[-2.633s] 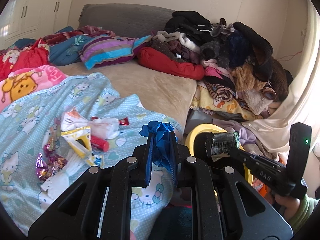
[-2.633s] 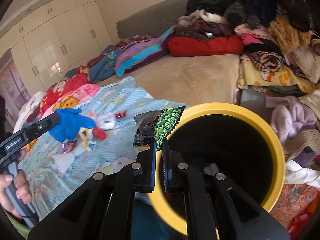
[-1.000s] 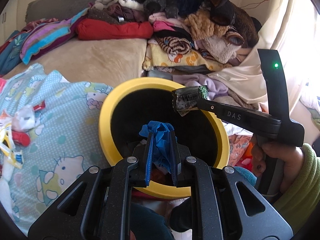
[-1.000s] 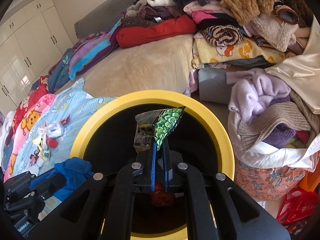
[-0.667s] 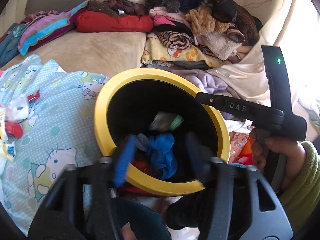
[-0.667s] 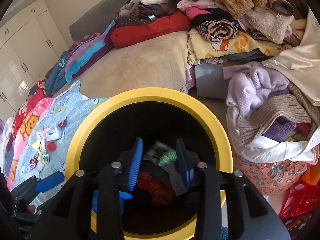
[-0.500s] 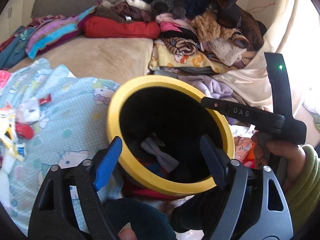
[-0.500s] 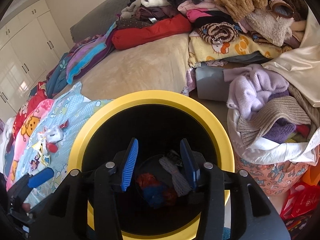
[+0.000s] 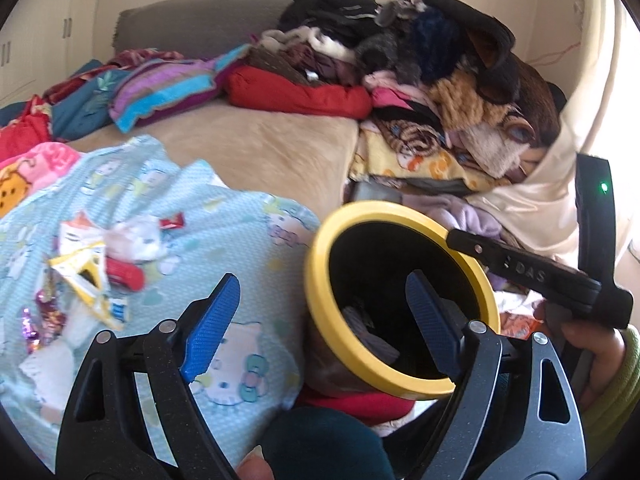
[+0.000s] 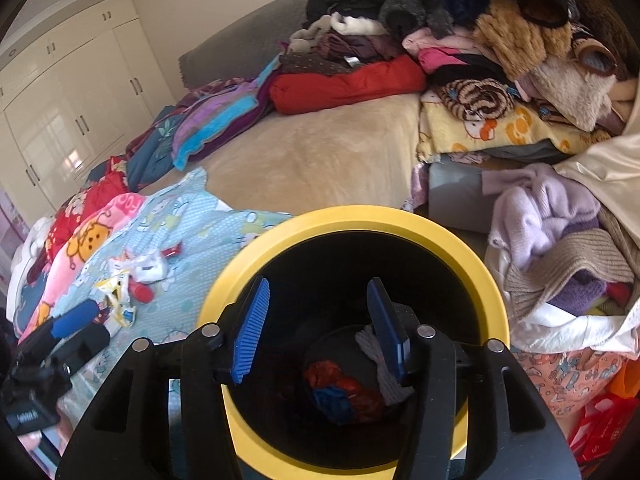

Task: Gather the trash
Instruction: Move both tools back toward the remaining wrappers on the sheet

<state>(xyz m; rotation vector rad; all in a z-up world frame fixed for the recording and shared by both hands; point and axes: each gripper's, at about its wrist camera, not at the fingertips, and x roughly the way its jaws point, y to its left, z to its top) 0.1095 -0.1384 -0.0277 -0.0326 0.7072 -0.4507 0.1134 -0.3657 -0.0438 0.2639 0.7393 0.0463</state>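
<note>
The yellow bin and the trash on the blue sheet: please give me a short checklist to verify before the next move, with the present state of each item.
1. Left claw carries nothing: ok, its jaws are opening with nothing between them.
2. Right claw carries nothing: ok, jaws opening above the bin, nothing between them.
3. Dropped pieces lie inside the bin: ok, a blue scrap and a red scrap rest at the bottom.
4. Trash left to collect: not ok, wrappers are on the blue sheet.
5. Bin upright: ok.
6. Room left in the bin: ok, only the bottom is covered.
</note>
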